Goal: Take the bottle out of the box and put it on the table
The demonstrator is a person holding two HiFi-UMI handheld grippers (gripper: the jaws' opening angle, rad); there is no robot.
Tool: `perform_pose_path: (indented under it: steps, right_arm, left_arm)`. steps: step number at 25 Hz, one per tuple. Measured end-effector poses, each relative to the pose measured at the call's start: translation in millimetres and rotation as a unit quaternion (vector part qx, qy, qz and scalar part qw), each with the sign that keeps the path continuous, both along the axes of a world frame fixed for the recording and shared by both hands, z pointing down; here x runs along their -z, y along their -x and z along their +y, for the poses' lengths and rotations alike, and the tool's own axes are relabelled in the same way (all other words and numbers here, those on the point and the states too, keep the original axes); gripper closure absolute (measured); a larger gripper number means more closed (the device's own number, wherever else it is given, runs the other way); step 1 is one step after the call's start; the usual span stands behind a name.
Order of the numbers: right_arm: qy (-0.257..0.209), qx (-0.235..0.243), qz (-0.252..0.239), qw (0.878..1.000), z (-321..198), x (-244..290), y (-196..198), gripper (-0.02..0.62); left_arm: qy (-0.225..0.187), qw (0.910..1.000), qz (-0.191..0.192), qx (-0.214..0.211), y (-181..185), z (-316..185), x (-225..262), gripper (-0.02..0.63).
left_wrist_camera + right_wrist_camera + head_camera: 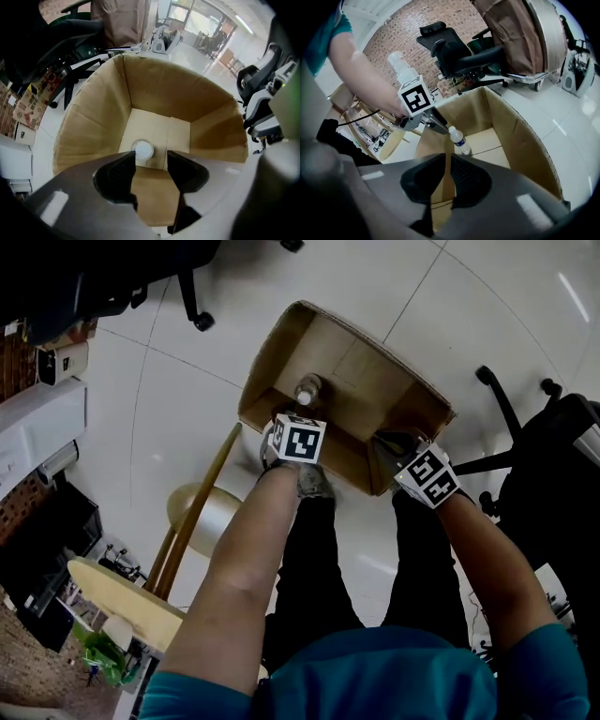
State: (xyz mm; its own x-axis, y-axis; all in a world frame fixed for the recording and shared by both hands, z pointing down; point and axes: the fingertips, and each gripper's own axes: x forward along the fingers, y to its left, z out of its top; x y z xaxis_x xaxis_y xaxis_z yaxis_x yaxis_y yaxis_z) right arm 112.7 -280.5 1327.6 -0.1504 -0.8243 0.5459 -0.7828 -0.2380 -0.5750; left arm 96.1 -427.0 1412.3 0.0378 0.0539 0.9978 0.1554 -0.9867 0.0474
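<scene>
Head view looks down on a white tiled floor (pixel 159 418), where an open cardboard box (pixel 267 367) stands between black office chairs (pixel 553 456), with a round wooden worktop (pixel 112 596) off to the left. The box's tall walls ring the bottle (pixel 307 388), which stands upright near the left wall: clear, with a white cap and a blue label. The left claw (pixel 151 161) hangs straight above it, jaws wide, the cap showing just beyond them, untouched. The right claw (pixel 446 164) sits at the box's near rim, jaws narrowed to a slit through which cardboard shows.
</scene>
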Motion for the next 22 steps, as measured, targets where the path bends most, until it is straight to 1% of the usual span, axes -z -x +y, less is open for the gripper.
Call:
perform_pose_path:
  steps: [4,8,13,14,15,18,22]
  right_arm:
    - [-0.005,-0.008,-0.001,1.0,-1,-1,-9,0.557]
    - [-0.014,-0.012,0.0,1.0,-4,0,-15,0.557]
    - [-0.016,-0.014,-0.006,1.0,-6,0,-13,0.557]
    - [-0.015,-0.013,-0.006,1.0,-6,0,-12,0.557]
    - [-0.014,-0.012,-0.007,1.0,-7,0,-11,0.557]
    - [-0.014,-0.013,-0.01,1.0,-8,-1,-11,0.557]
    - [-0.012,-0.013,-0.011,1.0,-5,3,-6,0.557]
  left_arm:
    - [-0.011,0.9997,-0.016,-0.016,3,-9,-23,0.39]
    - [-0.014,0.9993,-0.02,-0.027,0,-18,-37,0.394]
    - [-0.008,0.9995,-0.022,-0.023,0,-19,-46,0.407]
    - [-0.007,0.9994,-0.021,-0.025,0,-19,-47,0.423]
    - [-0.007,0.9994,-0.018,-0.027,0,-19,-48,0.436]
    - [-0.014,0.9992,-0.009,-0.038,-5,-20,-48,0.445]
    - [-0.023,0.9981,-0.012,-0.055,-4,-22,-43,0.454]
